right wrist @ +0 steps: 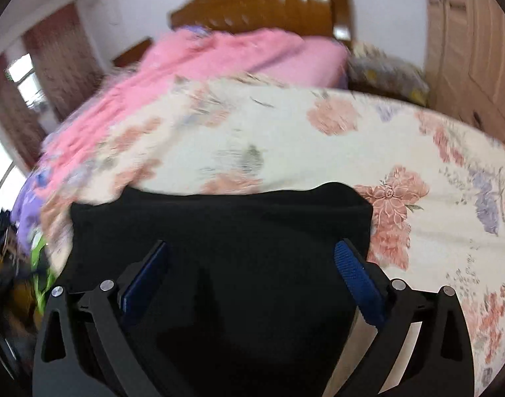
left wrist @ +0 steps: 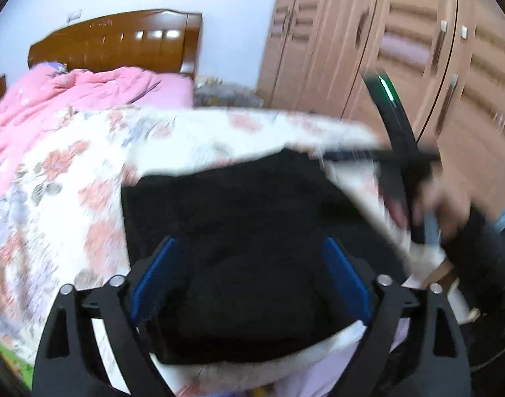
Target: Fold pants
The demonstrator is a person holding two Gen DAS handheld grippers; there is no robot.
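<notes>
The black pants [left wrist: 239, 218] lie as a folded, roughly square bundle on a floral bedspread [left wrist: 70, 178]. My left gripper [left wrist: 250, 274] hovers over their near half. Its blue pads [left wrist: 153, 278] stand wide apart, with cloth below them and nothing pinched. In the right wrist view the same pants [right wrist: 219, 231] fill the lower middle. My right gripper [right wrist: 252, 278] is open above them, its pads [right wrist: 358, 284] spread near the bundle's two sides. A blurred hand [left wrist: 441, 205] holding the right tool shows at the right of the left wrist view.
A pink quilt [right wrist: 219, 56] is bunched at the far end of the bed below a brown wooden headboard [right wrist: 269, 3]. Wardrobe doors [left wrist: 401, 39] stand to the right of the bed. Floral bedspread [right wrist: 434, 198] lies bare to the right of the pants.
</notes>
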